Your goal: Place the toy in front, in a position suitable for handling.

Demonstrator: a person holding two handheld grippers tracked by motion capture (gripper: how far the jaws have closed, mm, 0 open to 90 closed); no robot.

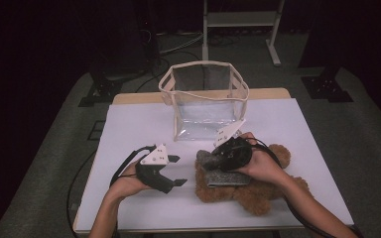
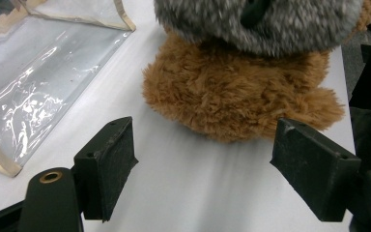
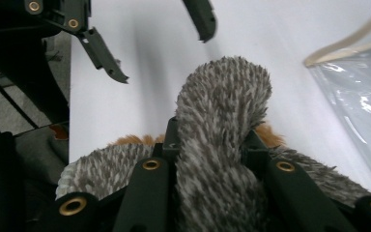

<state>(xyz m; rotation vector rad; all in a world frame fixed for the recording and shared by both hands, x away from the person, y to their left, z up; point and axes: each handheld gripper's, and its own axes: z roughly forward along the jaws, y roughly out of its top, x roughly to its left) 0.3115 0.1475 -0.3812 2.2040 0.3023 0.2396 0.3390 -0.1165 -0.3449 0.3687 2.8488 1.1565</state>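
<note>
A brown teddy bear [image 1: 258,191] lies on the white table top [image 1: 139,129] at the front right. A grey fuzzy cloth [image 1: 223,177] is draped over the bear. My right gripper [image 1: 211,158] is above the bear and shut on a fold of that cloth [image 3: 222,96], which bulges out between its jaws [image 3: 212,140]. My left gripper [image 1: 179,170] rests on the table just left of the bear, open, with nothing between its pads [image 2: 111,159]. In the left gripper view the bear [image 2: 232,96] sits a short way ahead, with the grey cloth [image 2: 270,24] above it.
A clear plastic bag with beige trim [image 1: 206,96] stands open-topped behind the bear at the table's middle back; it also shows as the clear bag [image 2: 53,63] and bag edge [image 3: 362,96]. Cables trail from both grippers. A metal stand's legs [image 1: 240,29] lie beyond the table.
</note>
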